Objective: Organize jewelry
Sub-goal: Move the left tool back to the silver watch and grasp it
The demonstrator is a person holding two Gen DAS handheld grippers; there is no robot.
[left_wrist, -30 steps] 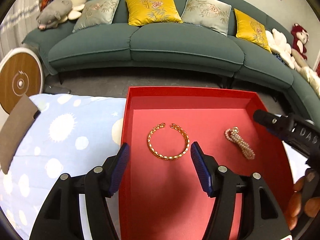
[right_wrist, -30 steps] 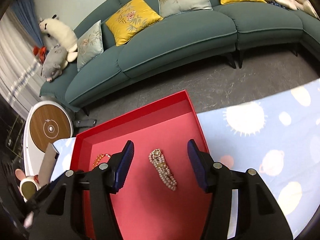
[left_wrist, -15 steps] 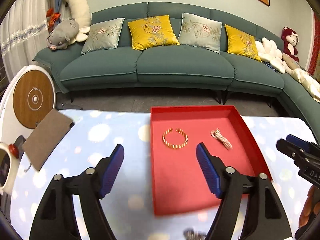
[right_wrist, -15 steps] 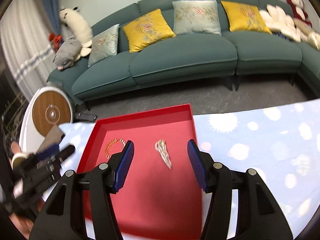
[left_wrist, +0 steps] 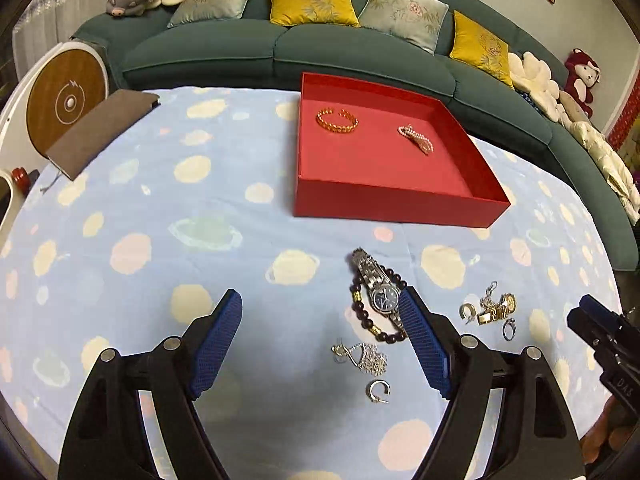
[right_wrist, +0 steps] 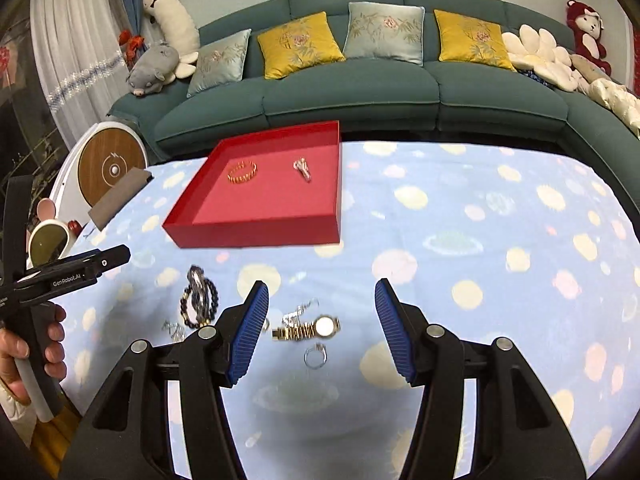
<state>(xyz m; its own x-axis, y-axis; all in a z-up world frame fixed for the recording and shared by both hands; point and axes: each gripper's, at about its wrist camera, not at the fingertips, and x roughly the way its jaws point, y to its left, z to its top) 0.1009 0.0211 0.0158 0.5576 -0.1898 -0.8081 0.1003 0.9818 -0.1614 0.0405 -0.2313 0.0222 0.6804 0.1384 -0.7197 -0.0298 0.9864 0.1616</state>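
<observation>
A red tray (left_wrist: 400, 204) (right_wrist: 256, 236) on the blue spotted cloth holds a gold bangle (left_wrist: 337, 121) (right_wrist: 242, 172) and a pearl bracelet (left_wrist: 416, 139) (right_wrist: 303, 169). Loose jewelry lies in front of it: a silver watch (left_wrist: 380, 292) over a dark bead bracelet (left_wrist: 362, 316) (right_wrist: 199, 298), silver earrings (left_wrist: 362, 356), a hoop (left_wrist: 378, 391), a gold watch (right_wrist: 308, 330) (left_wrist: 494, 310) and a ring (right_wrist: 316, 357) (left_wrist: 509, 328). My left gripper (left_wrist: 320, 338) is open and empty beside the silver watch. My right gripper (right_wrist: 322, 328) is open and empty around the gold watch.
A brown notebook (left_wrist: 102, 128) lies at the table's far left edge. A round wooden-faced device (left_wrist: 66, 100) stands beyond it. A green sofa (right_wrist: 360, 88) with cushions runs along the back. The person's hand (right_wrist: 24, 356) holds the left gripper's handle.
Both grippers have pulled back from over the red tray toward the table's near side. The loose jewelry on the cloth has come into view beneath them. Both stay open.
</observation>
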